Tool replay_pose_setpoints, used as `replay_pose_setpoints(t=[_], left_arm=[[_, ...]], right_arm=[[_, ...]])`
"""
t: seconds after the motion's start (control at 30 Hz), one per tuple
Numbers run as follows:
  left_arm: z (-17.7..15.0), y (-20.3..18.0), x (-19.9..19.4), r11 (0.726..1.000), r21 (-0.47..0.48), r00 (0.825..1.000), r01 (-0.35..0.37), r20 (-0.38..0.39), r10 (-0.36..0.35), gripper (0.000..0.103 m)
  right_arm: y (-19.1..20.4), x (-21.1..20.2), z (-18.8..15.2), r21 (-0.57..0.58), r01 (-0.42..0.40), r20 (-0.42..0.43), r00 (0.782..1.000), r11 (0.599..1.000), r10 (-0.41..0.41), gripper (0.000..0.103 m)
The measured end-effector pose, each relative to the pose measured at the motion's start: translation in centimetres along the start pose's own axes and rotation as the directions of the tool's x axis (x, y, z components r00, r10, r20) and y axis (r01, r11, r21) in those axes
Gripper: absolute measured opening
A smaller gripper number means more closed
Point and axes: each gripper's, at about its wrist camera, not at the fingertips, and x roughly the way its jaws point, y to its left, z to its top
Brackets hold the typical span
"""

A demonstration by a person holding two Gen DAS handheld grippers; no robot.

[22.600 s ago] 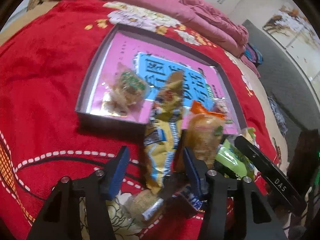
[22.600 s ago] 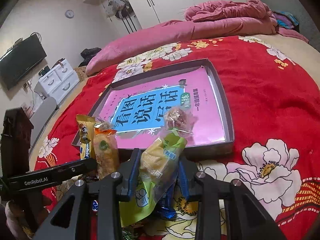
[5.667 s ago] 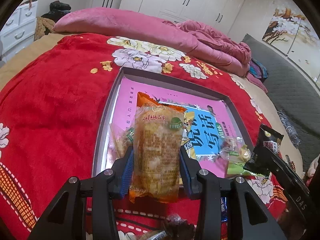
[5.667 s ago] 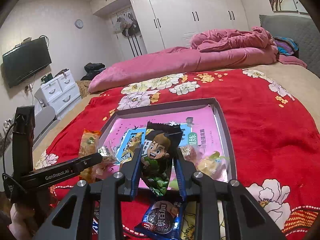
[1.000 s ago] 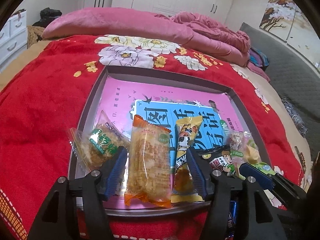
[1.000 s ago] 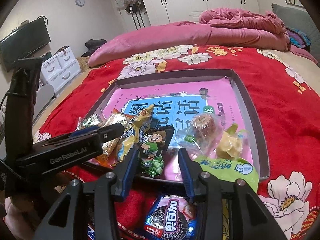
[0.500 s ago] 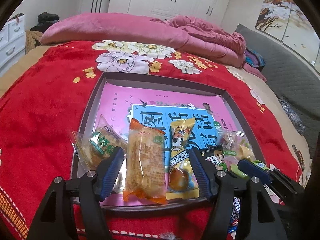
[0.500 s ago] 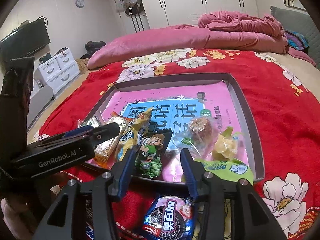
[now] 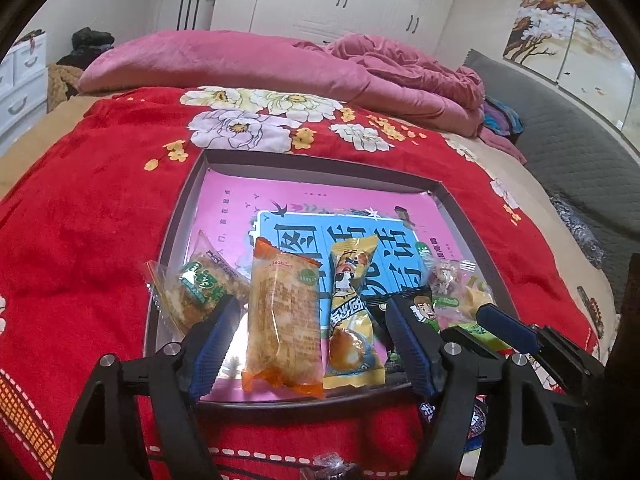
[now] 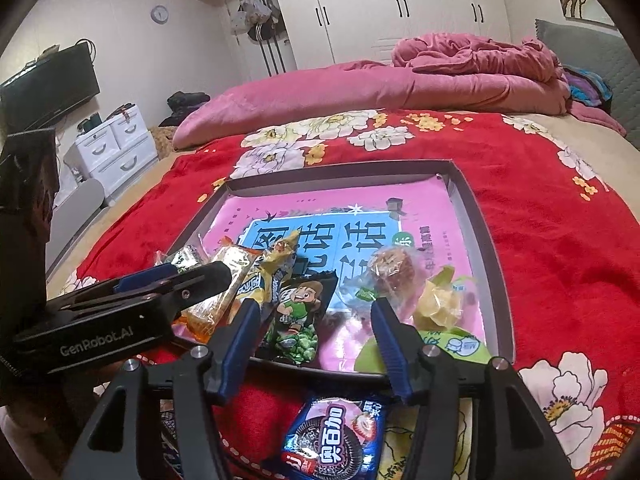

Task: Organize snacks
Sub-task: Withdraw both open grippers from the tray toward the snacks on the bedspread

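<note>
A shallow grey box (image 9: 188, 200) with a pink book in it lies on the red bedspread. Along its near edge lie several snacks: a clear cracker bag (image 9: 198, 286), an orange cake pack (image 9: 284, 316), a yellow pack (image 9: 352, 312), a black cartoon pack (image 10: 298, 316), a round candy (image 10: 390, 266) and a yellow-green pack (image 10: 440, 304). My left gripper (image 9: 310, 348) is open and empty, astride the orange and yellow packs. My right gripper (image 10: 312, 346) is open and empty just before the black pack. A blue Oreo pack (image 10: 336, 440) lies outside the box under it.
The box (image 10: 484, 248) has a raised rim all round. A small dark wrapped sweet (image 9: 328, 464) lies on the bedspread near the left gripper. Pink quilts (image 9: 280, 68) are heaped at the far end of the bed. A white drawer unit (image 10: 116, 148) stands left of the bed.
Both grippers have let go of their packs, which now lie in the box. Over the last second both have drawn back a little and opened wider.
</note>
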Motion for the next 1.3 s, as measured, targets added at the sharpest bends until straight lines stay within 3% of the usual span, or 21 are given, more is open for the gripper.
replay_pose_setpoints(t=[1.3], left_arm=[[-0.6, 3.2, -3.1, 0.994, -0.094, 0.999, -0.051, 0.008, 0.052, 0.079]], right_arm=[[-2.0, -2.4, 0.1, 0.059, 0.016, 0.056, 0.998, 0.998, -0.020, 0.076]])
